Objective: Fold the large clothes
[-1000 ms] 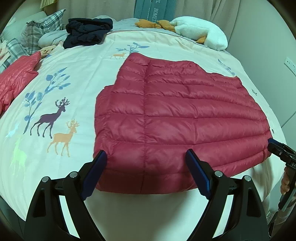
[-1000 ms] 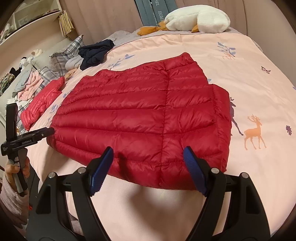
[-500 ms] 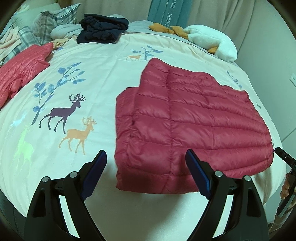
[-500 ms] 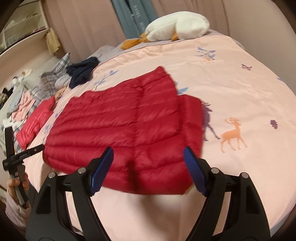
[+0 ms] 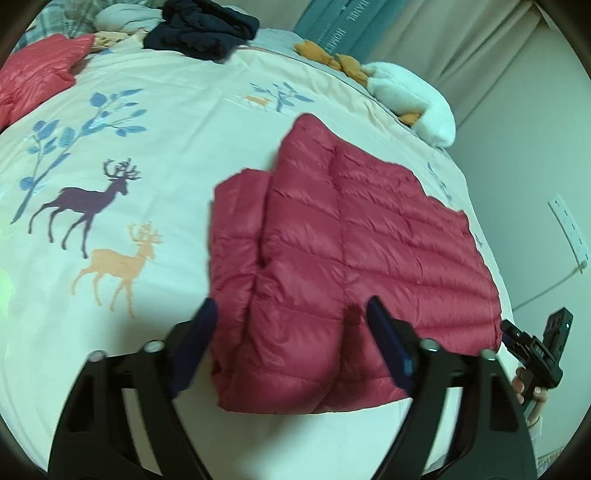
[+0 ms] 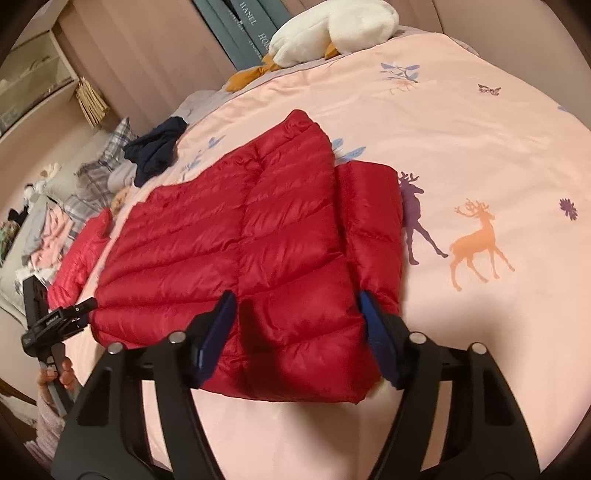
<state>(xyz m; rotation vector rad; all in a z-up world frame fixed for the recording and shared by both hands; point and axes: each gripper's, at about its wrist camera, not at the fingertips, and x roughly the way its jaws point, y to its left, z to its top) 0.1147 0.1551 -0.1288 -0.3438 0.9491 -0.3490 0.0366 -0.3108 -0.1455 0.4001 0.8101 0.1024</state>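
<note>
A red quilted down jacket (image 5: 354,251) lies flat on the bed, one sleeve folded in along its side (image 5: 236,236). My left gripper (image 5: 291,304) hovers over its near left corner. The jaws are closing with the corner between the blue pads, which do not press it. In the right wrist view the jacket (image 6: 229,251) spreads leftward, and my right gripper (image 6: 295,298) straddles its near right corner beside the folded sleeve (image 6: 373,221). These jaws are also closing and are not gripping. Each view shows the other gripper, held in a hand, at the jacket's far end (image 5: 532,347) (image 6: 55,321).
The bed cover (image 5: 110,147) is pale with printed deer and plants. A second red jacket (image 5: 40,70), navy clothes (image 5: 199,33), plaid pillows and a white plush goose (image 6: 332,33) lie along the far side. A wall with a socket strip (image 5: 569,229) stands at the right.
Both views have rolled and drawn nearer to the jacket's near edge. Each gripper now straddles a near corner. The right fingers stand slightly closer together.
</note>
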